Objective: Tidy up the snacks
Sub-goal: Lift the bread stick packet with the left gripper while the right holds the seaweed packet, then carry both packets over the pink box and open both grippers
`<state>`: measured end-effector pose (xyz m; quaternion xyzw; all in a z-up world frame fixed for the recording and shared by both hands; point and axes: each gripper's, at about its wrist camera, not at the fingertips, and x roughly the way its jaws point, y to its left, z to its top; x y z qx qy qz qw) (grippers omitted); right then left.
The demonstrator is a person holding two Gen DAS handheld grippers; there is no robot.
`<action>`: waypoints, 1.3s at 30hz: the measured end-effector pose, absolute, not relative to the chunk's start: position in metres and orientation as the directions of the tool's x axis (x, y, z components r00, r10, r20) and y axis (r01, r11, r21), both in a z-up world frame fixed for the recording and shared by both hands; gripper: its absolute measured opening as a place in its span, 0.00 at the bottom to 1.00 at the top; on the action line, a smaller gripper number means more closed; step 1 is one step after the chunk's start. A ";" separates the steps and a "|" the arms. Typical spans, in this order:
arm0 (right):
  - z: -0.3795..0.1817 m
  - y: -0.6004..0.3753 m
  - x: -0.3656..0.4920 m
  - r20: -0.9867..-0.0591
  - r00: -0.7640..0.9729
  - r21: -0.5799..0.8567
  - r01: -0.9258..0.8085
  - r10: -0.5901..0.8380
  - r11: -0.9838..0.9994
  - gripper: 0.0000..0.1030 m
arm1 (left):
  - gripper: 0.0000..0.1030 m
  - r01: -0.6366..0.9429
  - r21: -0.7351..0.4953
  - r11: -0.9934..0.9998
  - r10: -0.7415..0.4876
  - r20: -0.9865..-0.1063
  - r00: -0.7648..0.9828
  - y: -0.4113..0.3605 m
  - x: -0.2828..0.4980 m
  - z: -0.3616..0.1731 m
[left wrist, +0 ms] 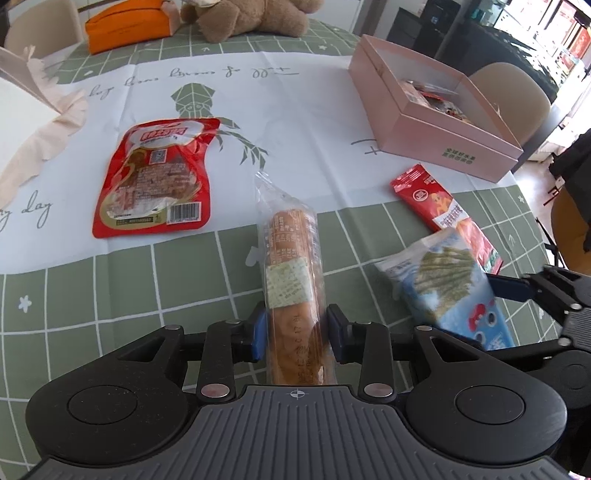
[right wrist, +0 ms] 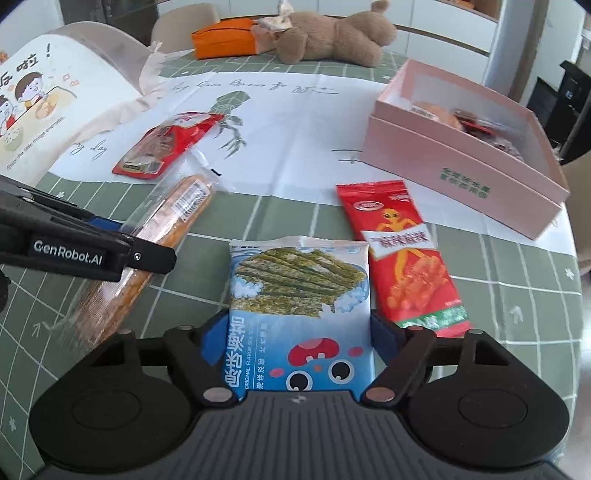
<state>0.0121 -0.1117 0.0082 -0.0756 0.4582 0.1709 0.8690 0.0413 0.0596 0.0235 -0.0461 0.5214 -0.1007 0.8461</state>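
My left gripper [left wrist: 295, 332] is shut on a long clear-wrapped bread stick pack [left wrist: 291, 266], held just above the tablecloth; the pack also shows in the right wrist view [right wrist: 162, 236]. My right gripper [right wrist: 299, 332] is shut on a blue seaweed snack pack [right wrist: 299, 295], which also shows in the left wrist view [left wrist: 450, 284]. A red flat pouch [left wrist: 155, 177] lies to the left. A red peanut snack pack [right wrist: 406, 258] lies beside the seaweed pack. An open pink box [right wrist: 461, 155] with several snacks inside stands at the right.
A brown teddy bear [right wrist: 332, 33] and an orange pouch [right wrist: 225, 37] lie at the far edge of the table. A white printed bag [right wrist: 44, 110] stands at the left. The table edge curves close on the right, with chairs beyond.
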 end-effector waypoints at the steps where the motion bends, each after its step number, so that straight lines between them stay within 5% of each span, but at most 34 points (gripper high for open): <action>1: 0.011 -0.116 0.011 -0.820 0.526 0.027 -0.357 0.225 0.934 0.75 | 0.36 0.121 -0.185 0.975 -0.220 -0.874 0.434 0.058 0.043 0.024; 32: 0.049 -0.175 -0.011 -0.753 0.632 0.030 -0.248 0.185 0.968 0.73 | 0.33 0.106 -0.179 0.978 -0.207 -0.888 0.410 0.037 0.045 0.024; 39: 0.056 -0.196 -0.019 -0.736 0.659 0.020 -0.208 0.155 0.978 0.73 | 0.32 0.192 -0.224 0.956 -0.293 -0.797 0.529 0.010 0.031 0.079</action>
